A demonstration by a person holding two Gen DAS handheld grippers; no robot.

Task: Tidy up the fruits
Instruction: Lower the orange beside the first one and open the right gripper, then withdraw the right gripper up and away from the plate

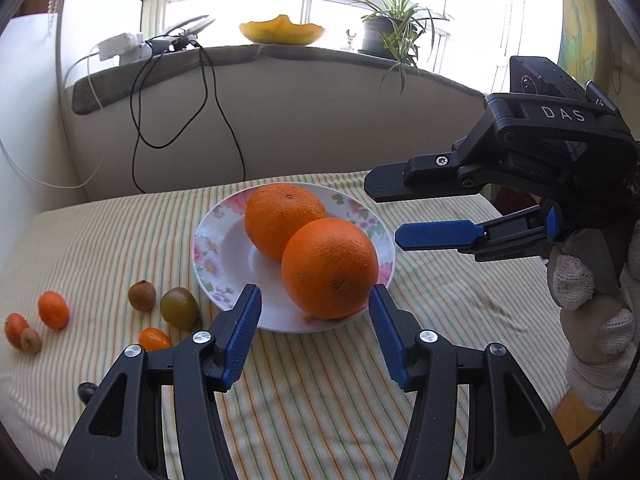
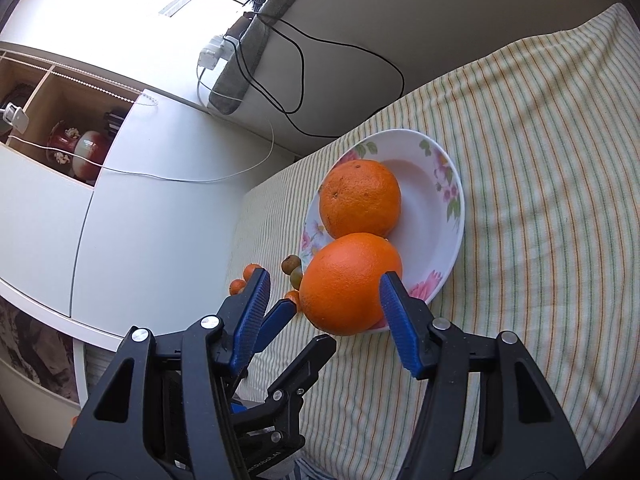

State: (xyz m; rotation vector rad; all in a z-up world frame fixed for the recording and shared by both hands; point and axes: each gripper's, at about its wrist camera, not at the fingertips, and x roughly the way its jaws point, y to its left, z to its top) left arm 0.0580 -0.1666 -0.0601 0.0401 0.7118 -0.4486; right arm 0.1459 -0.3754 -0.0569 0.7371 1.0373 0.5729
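On the striped tabletop (image 1: 320, 392), small fruit lies loose at my left: two little orange ones (image 1: 53, 309) at nine o'clock of the plate, a brownish one (image 1: 142, 295) and a greenish one (image 1: 179, 307) nearer its rim, another orange piece (image 1: 154, 339) half hidden behind my left finger. What kinds these are I cannot tell. A dark fruit (image 1: 86, 391) is cut off by my left gripper's frame.

My left gripper (image 1: 316, 304) stands open, its blue fingers (image 1: 244, 332) either side of the near orange (image 1: 329, 267) without touching it. The floral plate (image 1: 224, 256) holds two oranges, touching; the far orange (image 1: 282, 218) sits at eleven o'clock of the near one, which hides part of it.

At three o'clock of the plate, my right gripper (image 1: 384, 212) is open and empty, its tips just beside the rim, held in my gloved hand (image 1: 588, 300). In its own view it (image 2: 324, 284) frames the near orange (image 2: 348, 284), pads apart from it.
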